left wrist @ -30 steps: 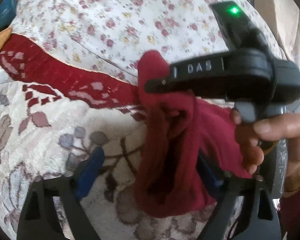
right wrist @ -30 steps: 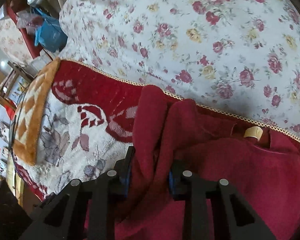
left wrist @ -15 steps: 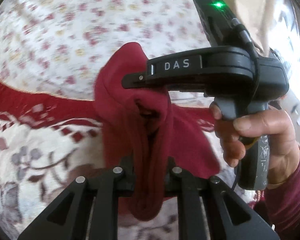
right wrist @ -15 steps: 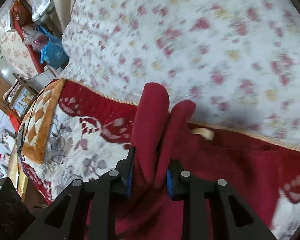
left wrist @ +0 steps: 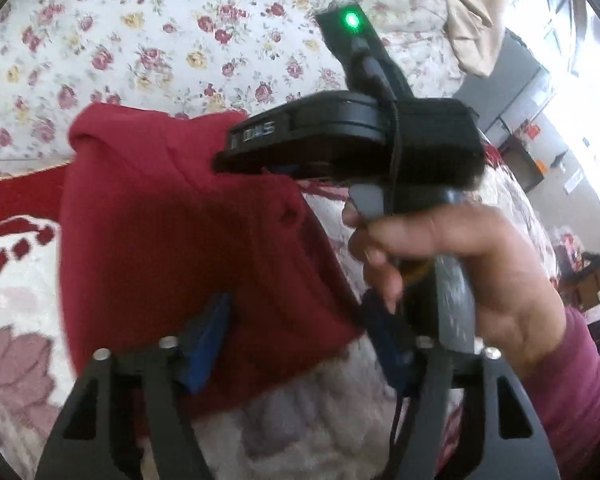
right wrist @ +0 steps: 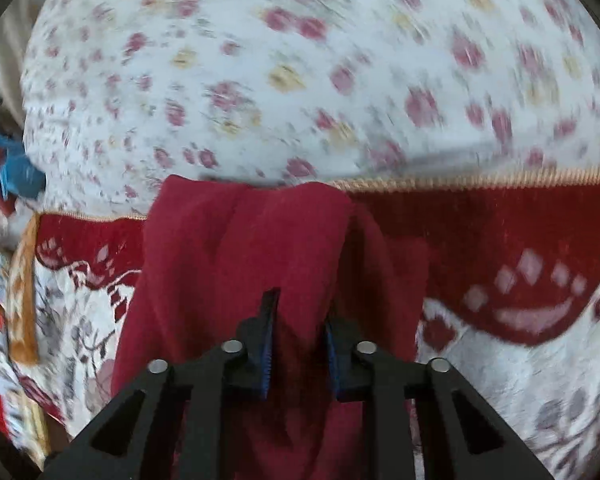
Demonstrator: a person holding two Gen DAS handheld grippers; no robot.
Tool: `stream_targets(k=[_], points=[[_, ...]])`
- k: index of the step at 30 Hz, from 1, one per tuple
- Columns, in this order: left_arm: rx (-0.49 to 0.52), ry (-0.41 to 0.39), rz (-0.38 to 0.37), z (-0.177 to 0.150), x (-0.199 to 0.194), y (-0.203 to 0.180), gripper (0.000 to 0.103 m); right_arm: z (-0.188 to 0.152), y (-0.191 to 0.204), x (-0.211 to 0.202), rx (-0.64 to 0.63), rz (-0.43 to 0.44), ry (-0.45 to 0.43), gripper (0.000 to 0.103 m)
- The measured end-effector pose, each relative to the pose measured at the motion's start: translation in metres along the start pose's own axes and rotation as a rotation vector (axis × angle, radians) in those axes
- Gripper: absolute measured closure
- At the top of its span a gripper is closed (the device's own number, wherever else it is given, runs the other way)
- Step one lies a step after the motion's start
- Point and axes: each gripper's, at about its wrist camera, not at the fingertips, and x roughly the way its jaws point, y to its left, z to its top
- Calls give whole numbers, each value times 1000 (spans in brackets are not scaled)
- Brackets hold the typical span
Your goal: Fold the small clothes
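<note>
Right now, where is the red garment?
The red garment lies in the middle of both wrist views on the patterned blanket, just below the floral sheet, between the fingers of the right hand-held gripper.

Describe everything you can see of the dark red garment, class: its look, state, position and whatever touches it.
The dark red garment is soft, knit-looking cloth, plain with no print. It lies partly folded and rumpled on a patterned red-and-cream blanket, its far edge reaching the floral sheet. The left gripper has just been opening and straddles its near edge without pinching it. In the right wrist view a raised fold lies between the right gripper, whose jaws have been opening.
</note>
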Motion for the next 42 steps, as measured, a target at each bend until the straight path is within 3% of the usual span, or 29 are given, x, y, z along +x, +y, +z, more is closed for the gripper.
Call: stream_targets(k=[2,3,6,8,11,12,14,15,18,20,22,24,26,29,32,35,38,39,41,42], points=[[25,-15,-1,-10,-25,6,25,-5,-8,-21,26,38,-22,55],[27,-26,13,-14,-34,15,24,-10,-10,-34,31,81,-40,46],[32,-80,146,-26,-63,42,19,-29,-7,-60,21,141,-71,23],[14,-108,229,-31,-70,59,19,-43,3,-59,-12,158,-49,17],[-109,-123,260,-33,-68,83,19,-53,12,-25,-5,96,23,21],[-128,-132,248,-34,-67,88,19,-55,14,-16,-4,68,34,51],[-150,-133,251,-36,-57,91,19,-58,20,-21,-32,27,-1,73],[-146,-123,255,-38,-51,94,19,-60,26,-35,-71,24,-40,79],[-125,-96,259,-40,-39,89,19,-69,23,-57,-96,-19,-88,79],[-110,-75,256,-41,-29,84,19,-71,20,-43,-111,-64,-37,79],[-100,-64,256,-38,-23,83,19,-71,17,-38,-124,-65,-5,71],[-90,-68,253,-39,-27,77,19,-65,16,-55,-104,-66,-55,52],[-83,-81,258,-38,-30,77,19,-61,9,-75,-83,-106,-149,43],[-103,-96,270,-34,-30,82,19,-44,23,-83,-115,-110,-211,43],[-127,-72,257,-32,-18,88,19,-17,49,-56,-152,-73,-178,44],[-115,-62,254,-33,-11,86,18,4,85,-22,-240,-95,-140,44],[-101,-55,245,-34,-6,83,16,21,106,18,-310,-77,-50,45],[-98,-52,244,-34,-4,83,16,23,103,32,-301,-113,-38,47],[-98,-54,242,-34,-3,83,16,29,81,59,-267,-281,-58,47],[-99,-53,235,-33,-3,83,16,30,70,63,-238,-303,-74,47]])
